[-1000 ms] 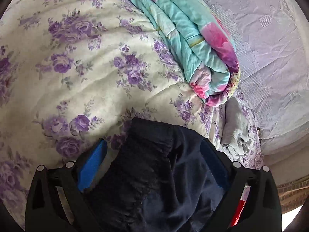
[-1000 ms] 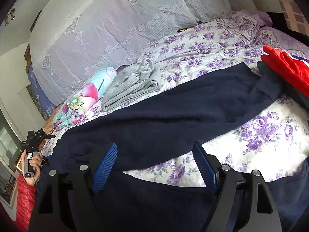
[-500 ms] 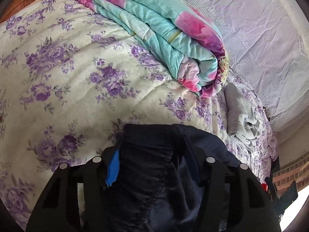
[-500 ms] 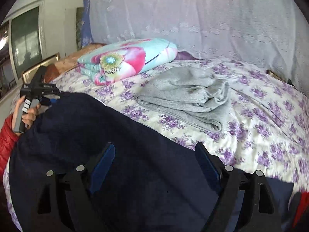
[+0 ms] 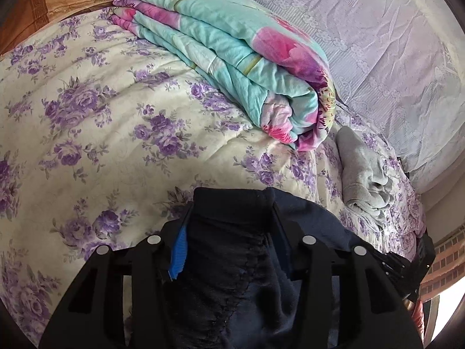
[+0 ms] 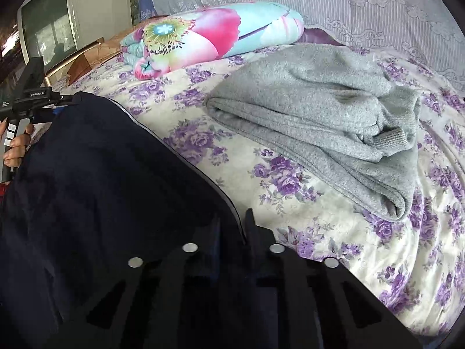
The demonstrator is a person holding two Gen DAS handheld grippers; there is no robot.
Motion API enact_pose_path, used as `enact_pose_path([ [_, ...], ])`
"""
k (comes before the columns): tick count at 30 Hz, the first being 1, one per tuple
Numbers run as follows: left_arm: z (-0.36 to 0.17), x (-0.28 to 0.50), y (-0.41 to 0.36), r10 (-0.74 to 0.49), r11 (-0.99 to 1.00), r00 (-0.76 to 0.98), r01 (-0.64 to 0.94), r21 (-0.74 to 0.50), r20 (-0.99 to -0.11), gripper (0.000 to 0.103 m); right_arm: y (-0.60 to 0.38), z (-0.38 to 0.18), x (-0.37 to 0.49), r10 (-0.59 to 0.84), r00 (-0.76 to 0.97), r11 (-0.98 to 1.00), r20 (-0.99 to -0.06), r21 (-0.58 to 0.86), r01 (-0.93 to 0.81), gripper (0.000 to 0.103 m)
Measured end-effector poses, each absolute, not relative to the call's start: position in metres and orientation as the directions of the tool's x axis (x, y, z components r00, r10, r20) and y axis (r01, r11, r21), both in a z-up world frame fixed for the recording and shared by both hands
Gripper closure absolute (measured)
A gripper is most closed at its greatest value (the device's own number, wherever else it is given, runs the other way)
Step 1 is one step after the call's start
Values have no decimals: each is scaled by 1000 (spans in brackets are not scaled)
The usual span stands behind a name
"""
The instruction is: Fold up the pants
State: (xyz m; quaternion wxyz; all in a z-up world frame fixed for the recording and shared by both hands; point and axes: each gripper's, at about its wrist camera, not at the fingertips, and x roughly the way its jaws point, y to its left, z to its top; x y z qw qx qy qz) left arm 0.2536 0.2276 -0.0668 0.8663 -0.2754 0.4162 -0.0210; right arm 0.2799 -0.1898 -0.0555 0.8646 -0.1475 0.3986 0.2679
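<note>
Left wrist view: the left gripper (image 5: 229, 232) has its fingers clamped on a bunched corner of the navy pants (image 5: 247, 276), low in the middle of the frame, right over the floral bedspread (image 5: 101, 122). Right wrist view shows the right gripper (image 6: 232, 226) with fingers pinched nearly together on the pants' edge at bottom centre, the dark fabric filling the lower left. So both ends are held, looks like a fold in progress. I'd keep the edge taut between the two grips and carry both corners together so the layers line up, then lay it flat before letting go. Stuff to watch: the folded gray sweatpants (image 6: 334, 122) sit just right of centre, pretty near the landing zone, and the rolled teal-pink quilt (image 5: 232, 58) lies at the top. Don't drape over either.
</note>
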Motion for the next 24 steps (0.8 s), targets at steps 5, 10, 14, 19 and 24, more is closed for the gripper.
enact_pose_path([
  [5, -50, 241, 228, -251, 858, 701, -157, -488, -667, 57, -185, -8, 229, 326, 650, 837, -686, -110, -536, 95],
  [10, -28, 211, 234, -295, 835, 758, -91, -542, -582, 57, -179, 33, 151, 323, 740, 840, -590, -181, -511, 95],
  [14, -21, 182, 235, -324, 823, 781, -47, -566, -534, 55, -173, 31, 78, 337, 769, 836, -544, -204, -510, 95],
  [19, -33, 130, 239, -313, 800, 786, -84, -594, -533, 41, -172, -2, 28, 329, 772, 849, -544, -188, -494, 95],
  [24, -37, 72, 245, -379, 702, 775, -115, -703, -506, 37, -181, -16, 6, 323, 788, 868, -523, -169, -468, 95],
])
